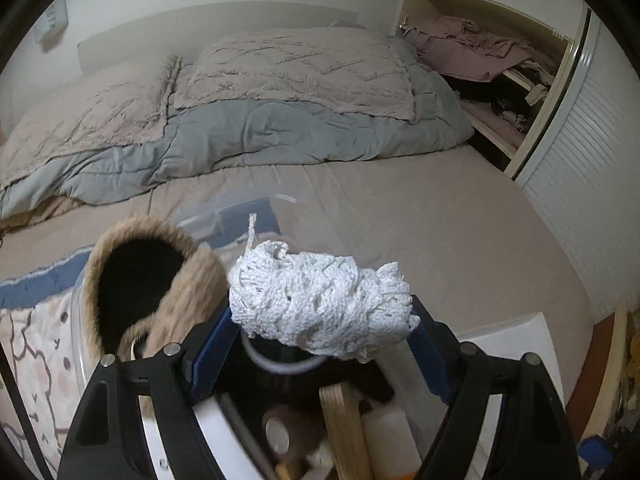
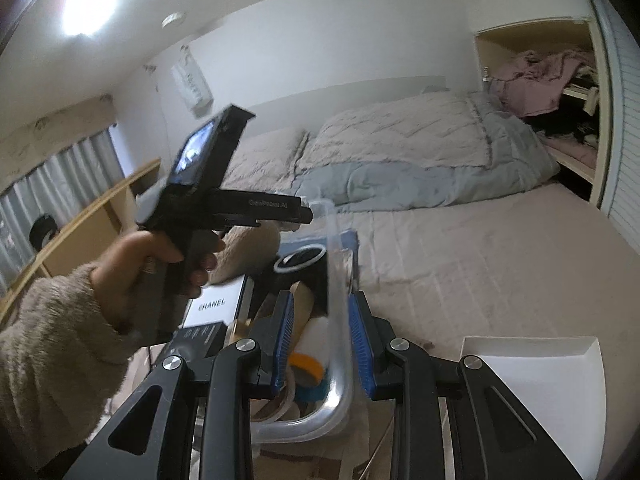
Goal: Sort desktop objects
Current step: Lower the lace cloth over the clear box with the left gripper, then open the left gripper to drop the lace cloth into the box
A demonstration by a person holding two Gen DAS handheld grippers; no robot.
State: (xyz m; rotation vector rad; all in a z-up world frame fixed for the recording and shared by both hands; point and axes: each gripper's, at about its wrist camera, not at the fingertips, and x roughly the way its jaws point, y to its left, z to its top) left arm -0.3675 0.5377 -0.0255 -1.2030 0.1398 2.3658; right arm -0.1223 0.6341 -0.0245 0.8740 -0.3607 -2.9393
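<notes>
Right wrist view: we read "CHANEL" on a white box (image 2: 218, 307) at lower left; our right gripper (image 2: 322, 344) clamps the clear bin's rim (image 2: 338, 320); our left gripper (image 1: 324, 334) clamps a white crocheted cloth (image 1: 320, 304); open bed (image 2: 480, 248) lies to the right.

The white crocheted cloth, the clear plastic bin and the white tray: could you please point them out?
white crocheted cloth (image 1: 320, 304), left wrist view, middle of the bundle.
clear plastic bin (image 2: 340, 320), right wrist view, its rim.
white tray (image 2: 532, 380), right wrist view, bare inside.
</notes>
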